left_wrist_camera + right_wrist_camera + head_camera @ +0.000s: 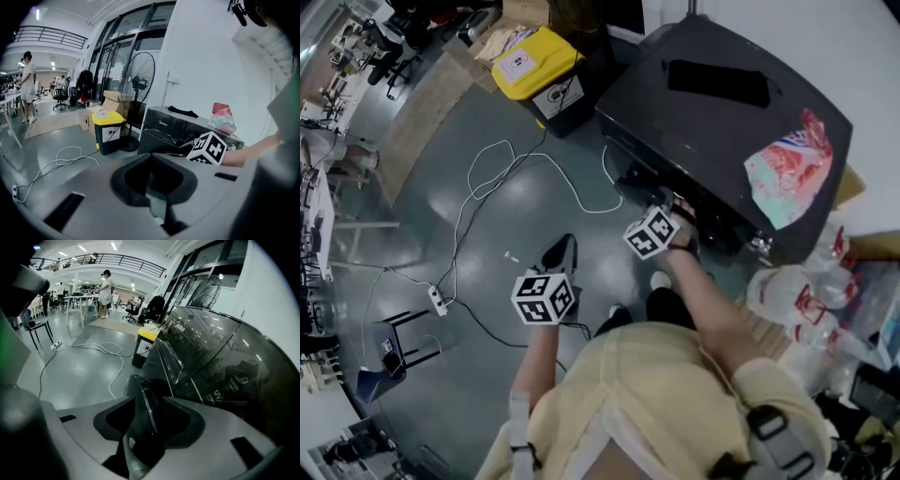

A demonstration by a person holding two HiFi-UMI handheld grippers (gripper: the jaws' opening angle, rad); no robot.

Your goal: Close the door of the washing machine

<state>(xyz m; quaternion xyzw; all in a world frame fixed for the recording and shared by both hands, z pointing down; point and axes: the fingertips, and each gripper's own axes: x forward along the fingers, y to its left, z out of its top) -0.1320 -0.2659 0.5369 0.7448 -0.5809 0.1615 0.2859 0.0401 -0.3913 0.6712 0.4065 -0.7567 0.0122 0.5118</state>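
The black washing machine (722,103) stands at the upper right of the head view. My right gripper (680,214) is at its front, by the door. In the right gripper view the dark glass door (220,362) fills the right side, and a thin dark edge of it runs between the jaws of my right gripper (146,404); the jaws stand apart round it. My left gripper (561,255) hangs over the grey floor, away from the machine. Its fingers meet with nothing between them in the left gripper view (151,161), which faces the machine (168,126).
A yellow-lidded bin (534,61) stands left of the machine. A white cable (487,178) loops over the floor to a power strip (438,300). Plastic bags (797,300) lie right of my body. A colourful bag (792,169) and a black item (717,82) rest on the machine.
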